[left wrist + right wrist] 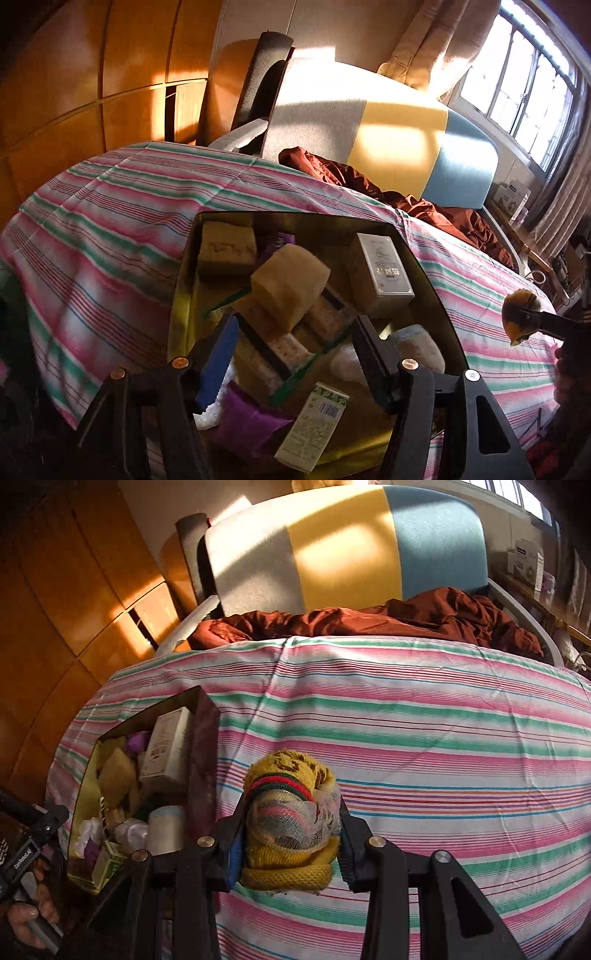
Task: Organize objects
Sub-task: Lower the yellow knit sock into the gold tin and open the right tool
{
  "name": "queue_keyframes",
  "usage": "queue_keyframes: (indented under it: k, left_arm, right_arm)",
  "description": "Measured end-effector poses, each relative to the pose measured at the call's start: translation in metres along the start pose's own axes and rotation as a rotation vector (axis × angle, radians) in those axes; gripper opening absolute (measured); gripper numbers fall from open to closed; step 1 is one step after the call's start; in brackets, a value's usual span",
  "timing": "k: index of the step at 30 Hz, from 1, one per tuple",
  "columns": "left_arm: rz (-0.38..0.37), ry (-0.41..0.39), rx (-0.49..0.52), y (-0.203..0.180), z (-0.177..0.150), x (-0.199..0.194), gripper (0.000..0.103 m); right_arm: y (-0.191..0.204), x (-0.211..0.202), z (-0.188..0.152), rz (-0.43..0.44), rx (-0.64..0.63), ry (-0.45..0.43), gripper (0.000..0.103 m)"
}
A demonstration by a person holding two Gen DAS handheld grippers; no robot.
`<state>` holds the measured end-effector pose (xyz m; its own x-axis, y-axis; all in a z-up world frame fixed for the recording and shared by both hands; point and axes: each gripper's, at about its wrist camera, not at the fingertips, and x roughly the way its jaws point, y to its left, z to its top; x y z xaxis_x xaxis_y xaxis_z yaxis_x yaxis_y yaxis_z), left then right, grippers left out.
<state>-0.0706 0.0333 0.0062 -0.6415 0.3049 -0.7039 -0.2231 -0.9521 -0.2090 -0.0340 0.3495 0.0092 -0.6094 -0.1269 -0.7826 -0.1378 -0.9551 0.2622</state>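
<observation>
A dark open box (428, 266) sits on the striped bedspread, full of items: tan sponges (288, 284), a white carton (384, 269), a purple pouch (247, 417), a green-labelled packet (314, 428). My left gripper (291, 354) is open above the box, holding nothing. My right gripper (291, 834) is shut on a yellow knitted bundle (291, 812) with red-green stripes and white netting, held above the bedspread just right of the box (203, 746). The bundle also shows at the right edge of the left wrist view (519, 314).
The striped bedspread (424, 738) covers the bed. A crumpled rust-brown cloth (369, 624) lies at its far end against a grey-yellow-blue cushion (343, 550). Wooden cupboards (92, 74) stand left; a window (524, 85) and cluttered shelf are at right.
</observation>
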Motion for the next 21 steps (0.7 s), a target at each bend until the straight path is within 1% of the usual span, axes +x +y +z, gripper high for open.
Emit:
queue_keyframes:
  k: [2, 4, 7, 10, 13, 15, 18, 19, 21]
  left_arm:
    - [0.023, -0.008, -0.008, 0.010, -0.007, -0.008, 0.068]
    - [0.055, -0.022, -0.009, 0.017, -0.012, -0.015, 0.073]
    - [0.077, -0.042, -0.020, 0.026, -0.016, -0.025, 0.079]
    - [0.102, -0.061, -0.023, 0.031, -0.018, -0.032, 0.083]
    - [0.120, -0.075, -0.024, 0.033, -0.019, -0.037, 0.087]
    - [0.138, -0.085, -0.021, 0.034, -0.019, -0.039, 0.090]
    - [0.155, -0.098, -0.013, 0.033, -0.019, -0.042, 0.099]
    - [0.161, -0.100, -0.012, 0.033, -0.020, -0.043, 0.101]
    - [0.163, -0.107, -0.015, 0.033, -0.021, -0.046, 0.103]
  right_arm:
    - [0.038, 0.006, -0.003, 0.037, -0.080, 0.005, 0.040]
    - [0.070, 0.016, -0.009, 0.051, -0.147, 0.021, 0.040]
    - [0.099, 0.034, -0.019, 0.078, -0.193, 0.062, 0.041]
    - [0.116, 0.048, -0.027, 0.091, -0.215, 0.096, 0.041]
    - [0.126, 0.058, -0.035, 0.073, -0.241, 0.113, 0.042]
    - [0.130, 0.062, -0.037, 0.073, -0.250, 0.123, 0.045]
    - [0.134, 0.067, -0.040, 0.067, -0.261, 0.133, 0.047]
    - [0.135, 0.068, -0.041, 0.062, -0.267, 0.133, 0.050]
    - [0.138, 0.068, -0.043, 0.056, -0.278, 0.131, 0.056]
